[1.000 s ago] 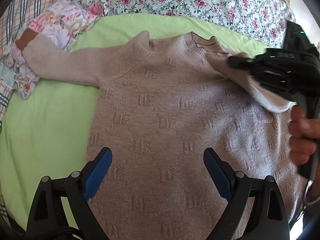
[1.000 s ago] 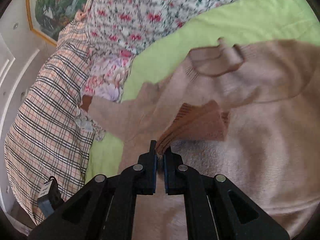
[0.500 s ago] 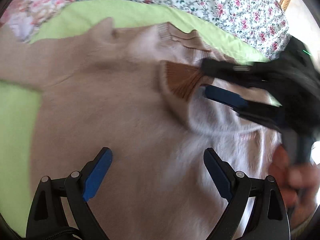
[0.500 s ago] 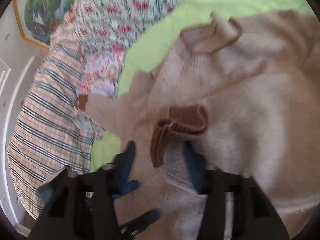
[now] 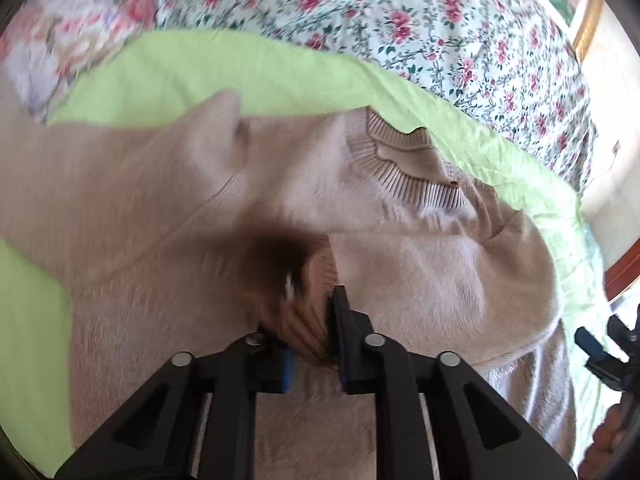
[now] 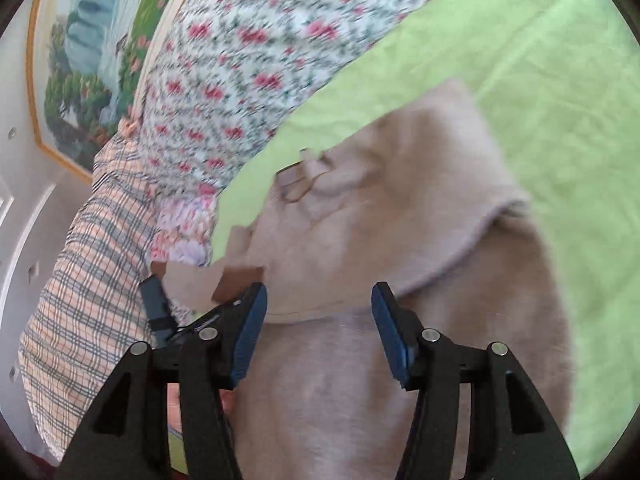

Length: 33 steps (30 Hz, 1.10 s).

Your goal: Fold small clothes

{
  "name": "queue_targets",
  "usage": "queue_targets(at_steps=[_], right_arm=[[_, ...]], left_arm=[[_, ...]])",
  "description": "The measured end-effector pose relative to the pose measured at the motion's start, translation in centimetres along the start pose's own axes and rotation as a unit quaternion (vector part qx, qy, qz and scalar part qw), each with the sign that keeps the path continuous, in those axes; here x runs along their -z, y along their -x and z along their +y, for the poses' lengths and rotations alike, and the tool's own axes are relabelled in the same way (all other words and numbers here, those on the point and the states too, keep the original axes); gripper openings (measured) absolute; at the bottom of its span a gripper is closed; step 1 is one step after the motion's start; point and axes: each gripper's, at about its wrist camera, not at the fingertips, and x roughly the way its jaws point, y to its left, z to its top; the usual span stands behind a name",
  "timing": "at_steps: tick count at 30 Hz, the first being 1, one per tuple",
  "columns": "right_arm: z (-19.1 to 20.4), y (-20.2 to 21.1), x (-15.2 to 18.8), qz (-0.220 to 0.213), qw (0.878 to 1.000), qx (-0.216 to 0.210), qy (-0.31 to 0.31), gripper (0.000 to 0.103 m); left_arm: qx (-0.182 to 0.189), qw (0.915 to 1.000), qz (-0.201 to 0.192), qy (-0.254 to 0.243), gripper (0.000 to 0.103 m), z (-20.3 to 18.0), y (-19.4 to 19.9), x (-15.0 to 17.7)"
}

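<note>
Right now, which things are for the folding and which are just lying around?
For the folding:
fuzzy beige knitted sweater
its brown ribbed cuff
left gripper
right gripper

Just lying around:
lime green sheet
rose-patterned quilt
plaid cloth
framed landscape painting

Sweater [image 5: 168, 184] on sheet [image 5: 168, 76], floral bedding [image 5: 440, 32] behind, sleeve folded across front

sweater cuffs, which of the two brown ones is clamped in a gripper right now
The brown cuff folded onto the sweater chest, pinched in the left gripper. The other cuff lies free by the plaid fabric; the right gripper is open.
</note>
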Motion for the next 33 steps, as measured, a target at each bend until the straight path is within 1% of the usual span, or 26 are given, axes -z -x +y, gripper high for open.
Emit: queue_targets(at_steps=[1, 3, 5, 6, 7, 8, 9, 10, 11, 12, 14, 15, 17, 21, 22, 24, 25, 26, 27, 28, 30, 31, 33], right_arm=[[-0.4, 0.2, 0.0, 0.0, 1.0, 0.008, -0.003, 0.056], [-1.2, 0.6, -0.1, -0.001, 1.0, 0.015, -0.015, 0.056], [-1.8, 1.2, -0.3, -0.007, 1.0, 0.019, -0.022, 0.056], [-1.8, 1.3, -0.5, -0.009, 0.999, 0.02, -0.023, 0.056], [-1.9, 1.6, -0.8, -0.013, 0.999, 0.025, -0.02, 0.056], [-1.9, 1.9, -1.1, -0.016, 0.999, 0.031, -0.016, 0.056], [-2.0, 2.2, -1.3, -0.02, 0.999, 0.036, -0.011, 0.056], [-2.2, 2.6, -1.7, -0.026, 0.999, 0.047, -0.003, 0.056], [-2.3, 2.7, -2.1, -0.03, 0.998, 0.057, 0.002, 0.056], [-2.5, 2.6, -2.6, -0.032, 0.997, 0.067, 0.007, 0.056], [-3.3, 1.7, -3.8, -0.025, 0.996, 0.09, 0.015, 0.057], [-3.6, 0.8, -4.7, -0.018, 0.994, 0.103, 0.021, 0.057], [-4.0, -0.6, -6.1, -0.01, 0.992, 0.121, 0.035, 0.057], [-5.8, -5.2, -9.6, 0.015, 0.984, 0.17, 0.049, 0.057], [-6.4, -6.4, -10.2, 0.026, 0.983, 0.175, 0.047, 0.057], [-7.1, -8.3, -10.8, 0.054, 0.983, 0.17, 0.048, 0.056], [-6.9, -8.9, -10.9, 0.064, 0.983, 0.162, 0.061, 0.041], [-6.8, -8.8, -11.0, 0.067, 0.982, 0.161, 0.069, 0.011], [-6.6, -8.1, -11.1, 0.057, 0.983, 0.161, 0.073, 0.01], [-6.4, -6.9, -11.2, 0.038, 0.983, 0.161, 0.079, 0.01], [-7.0, -5.3, -11.2, 0.016, 0.981, 0.178, 0.075, 0.009], [-7.6, -5.2, -11.0, 0.015, 0.98, 0.186, 0.069, 0.008], [-8.7, -5.7, -10.6, 0.031, 0.98, 0.188, 0.058, 0.008]], left_arm=[[0.005, 1.0, 0.006, 0.005, 0.027, 0.2, -0.2, 0.1], [0.016, 0.9997, 0.016, 0.007, 0.032, 0.1, -0.6, 0.1], [0.019, 0.9997, 0.014, -0.003, 0.028, -0.6, -1.2, -0.1], [0.022, 0.9996, 0.011, -0.012, 0.01, -1.1, -1.3, -0.1], [0.02, 0.9995, 0.007, -0.021, 0.006, -1.6, -1.0, -0.1], [0.007, 0.9995, -0.007, -0.032, 0.006, -1.9, -0.3, -0.2], [-0.003, 0.9988, -0.032, -0.038, 0.006, -2.1, 0.8, -0.4], [-0.002, 0.9979, -0.052, -0.038, 0.006, -1.8, 1.8, -0.7], [-0.012, 0.9974, -0.063, -0.034, 0.006, -1.1, 2.3, -0.9], [-0.018, 0.9975, -0.059, -0.034, 0.006, -0.5, 2.2, -1.0], [-0.017, 0.9985, -0.036, -0.036, 0.006, 0.4, 1.3, -0.8], [-0.019, 0.9985, -0.031, -0.042, 0.007, 0.6, 1.1, -0.5], [-0.017, 0.9983, -0.033, -0.046, 0.007, 0.5, 1.2, -0.1], [-0.01, 0.9986, -0.036, -0.036, 0.008, 0.9, 1.1, 0.5], [-0.008, 0.9987, -0.038, -0.034, 0.008, 1.0, 1.0, 0.7], [-0.007, 0.9983, -0.046, -0.036, 0.007, 0.8, 1.1, 0.8], [-0.007, 0.9979, -0.05, -0.041, 0.007, 0.6, 1.2, 0.7], [-0.006, 0.9972, -0.058, -0.048, 0.007, 0.3, 1.6, 0.6], [-0.002, 0.996, -0.069, -0.058, 0.007, -0.4, 2.0, 0.4], [0.004, 0.9949, -0.078, -0.064, 0.007, -0.7, 2.5, 0.4], [0.007, 0.9932, -0.089, -0.075, 0.007, -1.5, 2.7, 0.2], [0.003, 0.9935, -0.085, -0.076, 0.007, -1.5, 2.4, 0.1], [-0.009, 0.9953, -0.062, -0.073, 0.007, -1.3, 1.1, 0.2]])
